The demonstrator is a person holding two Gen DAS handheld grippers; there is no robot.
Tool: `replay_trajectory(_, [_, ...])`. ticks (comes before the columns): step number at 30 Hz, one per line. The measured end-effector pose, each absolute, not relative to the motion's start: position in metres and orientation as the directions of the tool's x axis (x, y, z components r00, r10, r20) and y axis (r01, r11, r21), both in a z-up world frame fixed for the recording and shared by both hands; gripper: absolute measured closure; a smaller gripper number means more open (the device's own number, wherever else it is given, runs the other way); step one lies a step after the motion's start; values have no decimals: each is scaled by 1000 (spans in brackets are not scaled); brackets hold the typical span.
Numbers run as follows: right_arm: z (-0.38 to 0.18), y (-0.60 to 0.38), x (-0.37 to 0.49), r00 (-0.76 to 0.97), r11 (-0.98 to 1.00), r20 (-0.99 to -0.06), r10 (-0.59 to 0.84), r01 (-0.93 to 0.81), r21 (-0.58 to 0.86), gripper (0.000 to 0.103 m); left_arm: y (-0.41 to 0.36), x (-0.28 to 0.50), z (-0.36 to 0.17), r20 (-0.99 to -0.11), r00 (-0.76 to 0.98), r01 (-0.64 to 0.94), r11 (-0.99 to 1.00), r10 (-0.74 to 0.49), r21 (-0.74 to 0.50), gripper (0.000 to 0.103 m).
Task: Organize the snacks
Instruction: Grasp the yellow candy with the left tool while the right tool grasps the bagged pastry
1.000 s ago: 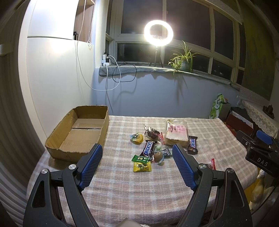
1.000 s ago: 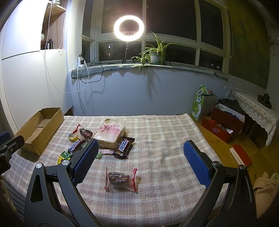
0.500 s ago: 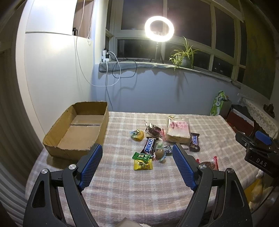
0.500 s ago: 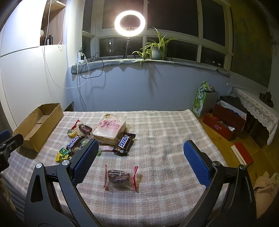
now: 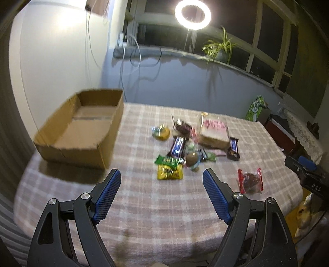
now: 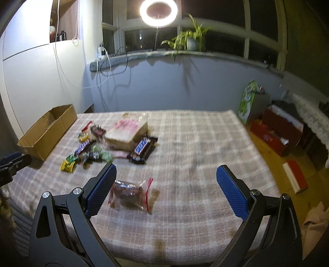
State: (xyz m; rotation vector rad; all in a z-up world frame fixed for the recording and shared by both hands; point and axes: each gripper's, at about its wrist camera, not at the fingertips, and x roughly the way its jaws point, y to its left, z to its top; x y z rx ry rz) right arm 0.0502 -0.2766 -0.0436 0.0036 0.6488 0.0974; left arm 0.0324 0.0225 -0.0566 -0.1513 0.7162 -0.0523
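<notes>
Left wrist view, left tongs (image 5: 161, 176) wide, right tongs (image 6: 166, 172) wide, above table (image 6: 195, 143)

The room was lit mostly by a ring light (image 5: 192, 14) at the window, blown out to a white glare. Corners were left dim and bent by fisheye distortion. The snacks (image 6: 107, 146) were smeared by motion blur in both views.
</notes>
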Motion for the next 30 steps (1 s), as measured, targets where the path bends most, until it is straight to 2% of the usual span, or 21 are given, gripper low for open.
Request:
replay_trajectory(7, [-77,-263,60,709,979,-677,199,-180,99,3,14,41,-73,-684,717,30,986,-133,-161,29])
replay_trajectory(12, [-95,-248,68,654,970,-719,233,-206,127,3,13,53,-81,-695,700,56,982,-166,-178,30])
replay_trajectory(16, [-105,-241,78,636,973,-739,222,-193,126,3,10,71,-93,-716,673,79,980,-186,-180,30])
replay_trajectory(30, [-127,-220,103,601,981,-784,156,-188,51,3,4,110,-127,-769,632,22,994,-97,-107,30])
